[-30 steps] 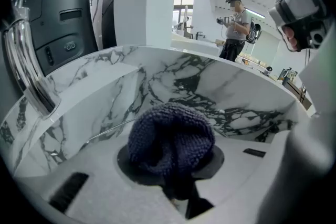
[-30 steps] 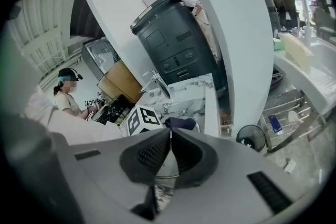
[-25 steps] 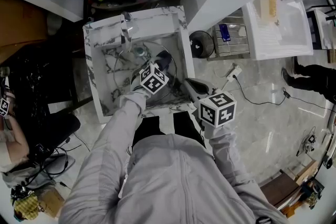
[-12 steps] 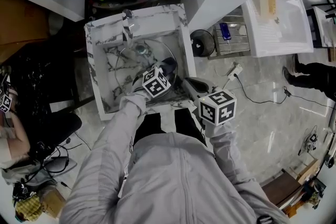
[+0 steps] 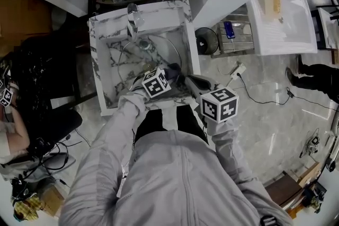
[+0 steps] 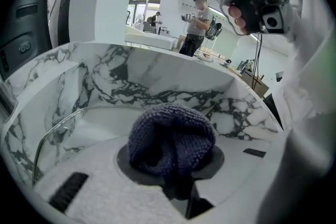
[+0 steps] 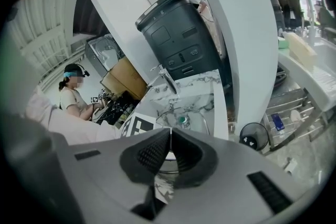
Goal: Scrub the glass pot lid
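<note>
Leaning over a marble sink [image 5: 98, 69], the person in the grey hooded top has both arms bent forward. The left forearm reaches down into the basin, and the right is held back over the sink's near right corner.

One glass pot lid [image 5: 175, 53] sits inside the basin below the single faucet [image 5: 132, 14], and its thin round rim fills most of the bowl.

There are two grippers, each carrying one marker cube. The left gripper [image 5: 166, 73] points into the sink over the lid's near edge. The right gripper [image 7: 169, 152] hangs just beside it to the right, above the sink rim and clear of the lid.

One dark blue knitted cloth [image 6: 172, 136] is bunched up and pinched between the left gripper's jaws. I cannot tell whether it touches the glass.

The left gripper view alone shows the cloth's knit, with the lid rim [image 6: 55, 128] curving up at the left against the marble wall. The right gripper view alone shows its ribbed pads [image 7: 152, 153] pressed together with nothing between them. Past them is the small greenish knob [image 7: 181, 120] at the lid's centre. Only the head view takes in both grippers and the whole sink at once.
</note>
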